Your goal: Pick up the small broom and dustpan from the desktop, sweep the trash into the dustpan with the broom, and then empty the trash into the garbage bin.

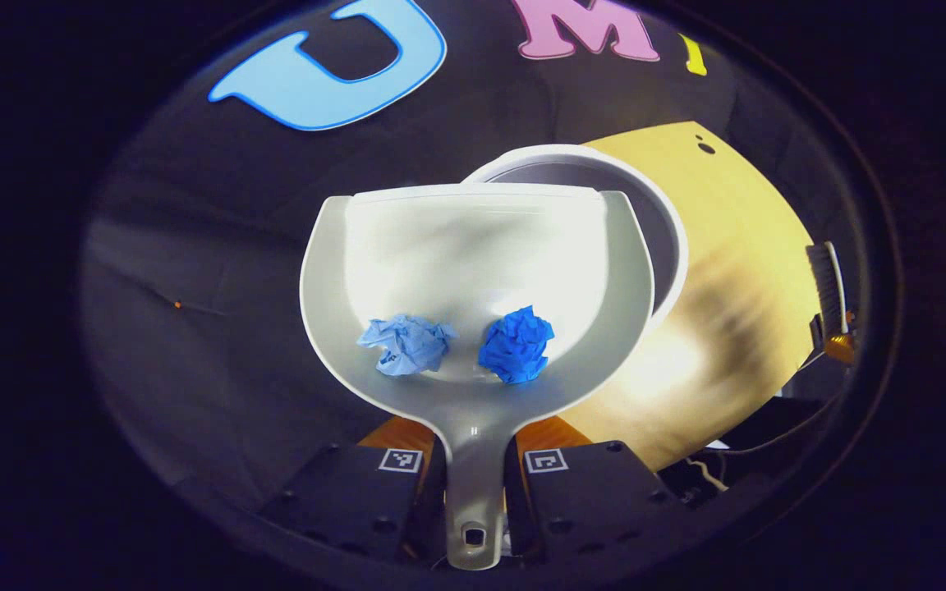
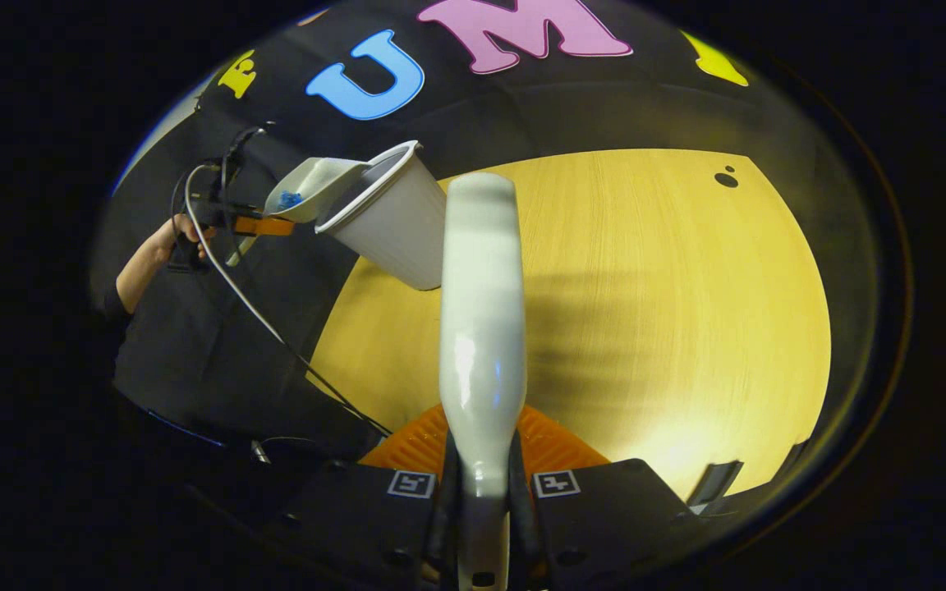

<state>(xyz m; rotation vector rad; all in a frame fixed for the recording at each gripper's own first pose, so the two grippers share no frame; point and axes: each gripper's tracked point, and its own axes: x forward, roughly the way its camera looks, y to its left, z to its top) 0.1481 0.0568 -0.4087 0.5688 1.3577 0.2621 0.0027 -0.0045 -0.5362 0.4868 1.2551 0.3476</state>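
Gripping the dustpan's point(image 1: 477, 287) handle between both fingers, the left gripper point(image 1: 473, 501) holds the pan out ahead of its camera, the handle running down between the two fingers at the bottom of the left gripper view. Two crumpled scraps lie in the pan near the handle end: a pale blue paper wad point(image 1: 406, 345) and a deeper blue paper wad point(image 1: 516, 345), close together but apart. Behind the pan's far edge the round rim of the white bin point(image 1: 662, 222) curves out to the right, most of its mouth covered by the pan. The wooden table point(image 1: 736, 312) lies to the right, and at the far right edge the other gripper point(image 1: 830, 328) is cut off and hard to make out.

From the side, the right gripper view shows what the first cannot: the dustpan point(image 2: 313, 189) is raised beside the rim of the bin point(image 2: 395, 222), which stands at the table's point(image 2: 645, 312) corner, and a hand point(image 2: 181, 238) with a dark sleeve holds the left gripper point(image 2: 259, 223), a cable point(image 2: 251, 304) trailing down from it. Whether the pan touches the rim cannot be told.

The right gripper point(image 2: 479, 492) is clamped on the broom point(image 2: 481, 328), whose pale handle rises straight up the middle; the bristles are not visible from this angle.
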